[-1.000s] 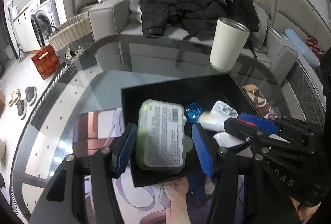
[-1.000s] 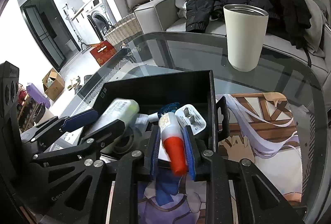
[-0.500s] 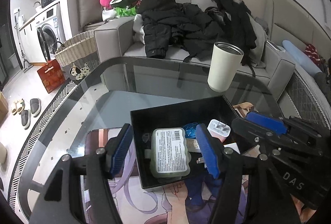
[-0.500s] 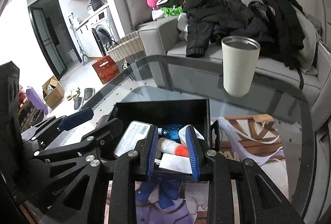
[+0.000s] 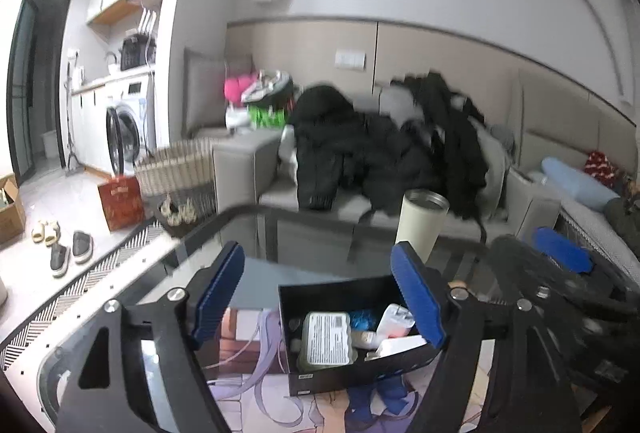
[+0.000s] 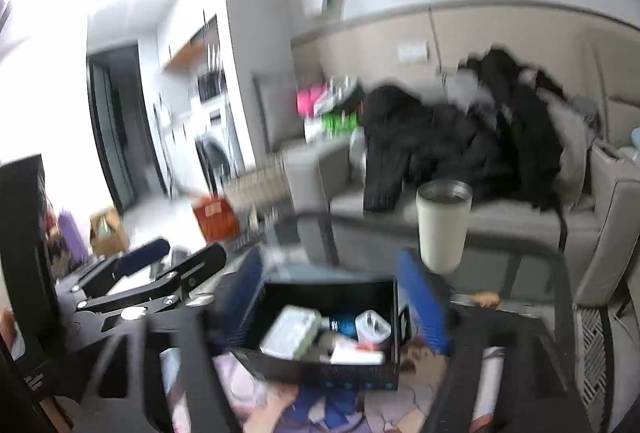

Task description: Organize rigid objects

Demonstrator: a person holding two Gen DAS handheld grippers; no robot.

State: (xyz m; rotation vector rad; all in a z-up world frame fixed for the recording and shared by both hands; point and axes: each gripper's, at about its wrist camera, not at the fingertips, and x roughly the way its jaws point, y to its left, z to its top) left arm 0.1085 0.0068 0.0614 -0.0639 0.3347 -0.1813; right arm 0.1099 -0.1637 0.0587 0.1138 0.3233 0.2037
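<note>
Left wrist view, left gripper (image 5: 320, 297) and right gripper (image 6: 340, 297) jaws opening, nothing between, black box (image 5: 344, 373) of items set mid glass table (image 5: 248, 233), cup (image 5: 420, 229) near far edge, sofa (image 5: 240, 169) beyond.

The left gripper (image 5: 320, 297) hangs above the glass desk (image 5: 256, 241), its blue-padded jaws opening with nothing between them. Below it a black box (image 5: 340, 377) sits on a printed mat (image 5: 248, 345); it holds a pale green case (image 5: 326, 339), a white charger (image 5: 394, 319) and a small blue thing (image 5: 362, 319). A cream cup (image 5: 420, 229) stands upright farther back, well apart from the box. The right gripper (image 5: 560, 273) shows at the right edge, blurred.
</note>
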